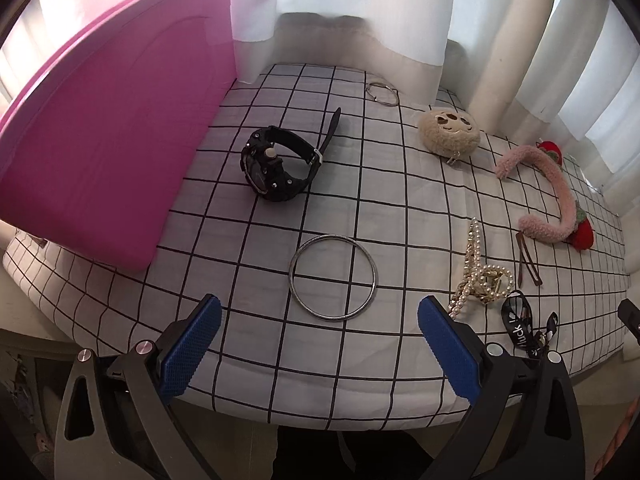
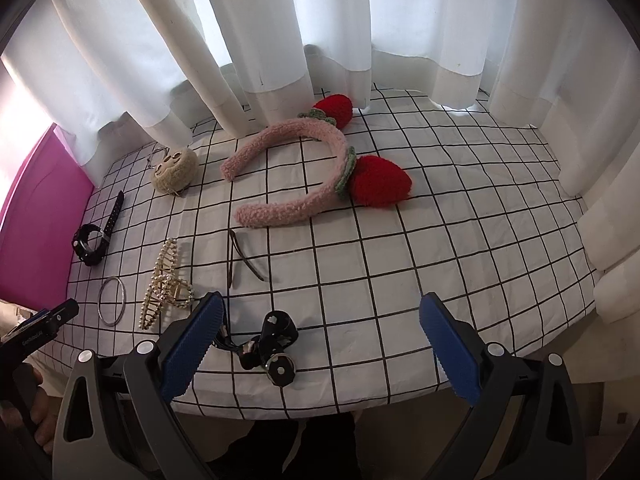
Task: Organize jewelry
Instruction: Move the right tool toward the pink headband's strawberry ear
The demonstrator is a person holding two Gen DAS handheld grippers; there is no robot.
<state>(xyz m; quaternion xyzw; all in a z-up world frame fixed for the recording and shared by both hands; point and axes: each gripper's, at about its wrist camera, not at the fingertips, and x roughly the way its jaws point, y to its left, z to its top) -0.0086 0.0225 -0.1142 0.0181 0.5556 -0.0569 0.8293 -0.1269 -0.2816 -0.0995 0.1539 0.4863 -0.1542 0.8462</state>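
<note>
Here, laid out on the grid-checked cloth (image 1: pixel 360 184): pink box (image 1: pixel 108 140) at far left; black watch (image 1: pixel 276 168) beside it; silver bangle (image 1: pixel 334 278) nearer, directly ahead of the left gripper (image 1: pixel 320 336), jaws wide, holding nothing; pearl hair claw (image 1: pixel 482 274); brown snap clip (image 2: pixel 240 258); black lanyard charm (image 2: pixel 272 344) by the right gripper (image 2: pixel 322 334), likewise spread and empty; beige plush pouch (image 2: pixel 175 172); pink strawberry headband (image 2: pixel 304 172) farthest right.

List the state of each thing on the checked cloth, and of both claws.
left claw: open, empty
right claw: open, empty
black watch: strap unbuckled, on its side
silver bangle: flat
pink headband: flat
brown hair clips: two, lying flat
pink box: shut
</note>
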